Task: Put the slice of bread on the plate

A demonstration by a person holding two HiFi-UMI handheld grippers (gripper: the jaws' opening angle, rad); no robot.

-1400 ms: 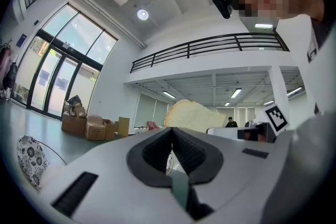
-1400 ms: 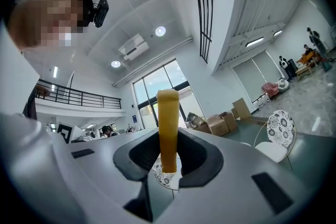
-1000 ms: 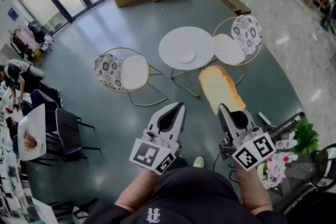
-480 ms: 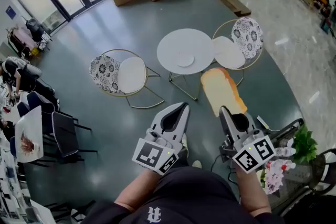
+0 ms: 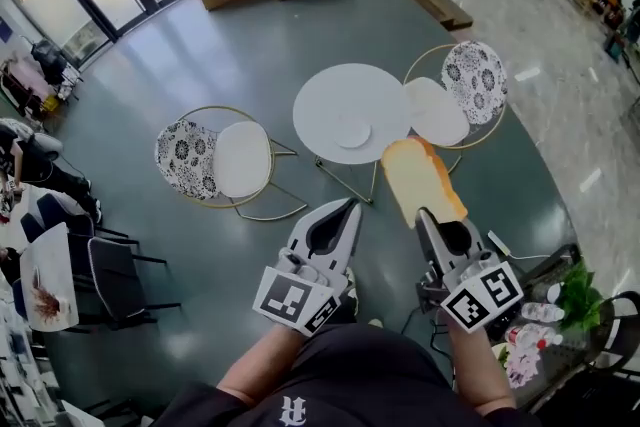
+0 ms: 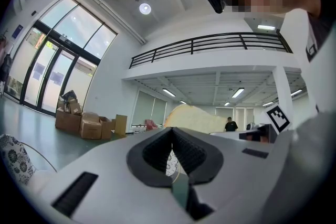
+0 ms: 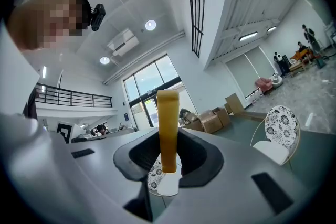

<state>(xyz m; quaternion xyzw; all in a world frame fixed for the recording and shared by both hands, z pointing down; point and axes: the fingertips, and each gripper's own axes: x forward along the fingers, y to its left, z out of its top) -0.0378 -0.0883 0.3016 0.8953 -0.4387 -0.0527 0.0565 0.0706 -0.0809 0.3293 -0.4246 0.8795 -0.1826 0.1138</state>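
Holding the slice of bread (image 5: 422, 177) by its near end, the right hand-held gripper (image 5: 430, 213) has its jaws partly closed on the crust. In the right gripper view the slice (image 7: 168, 123) stands edge-on between the two pads and reaches well beyond them. The left hand-held gripper (image 5: 345, 207) sits alongside, apart from the bread. In its own view its jaws (image 6: 172, 150) meet with only a sliver of gap and nothing between them. The plate (image 5: 352, 132) is small and white, and it lies bare near the middle of the round white surface (image 5: 325, 90), between two patterned chairs (image 5: 225, 158). In the head view the bread's long axis runs straight away from the right hand-held gripper, with its broad face towards the camera. Its far end overlaps the near rim of the surface, but how far above the surface it is cannot be read. The plate lies beyond that far end and a little to the left, roughly on a line between the two hand-held grippers. By my judgement the bread is not yet over the plate. The right hand, the only one loaded, would need to go forward, slightly leftward and down. The slice should end up lying flat over the plate before the jaws let go.
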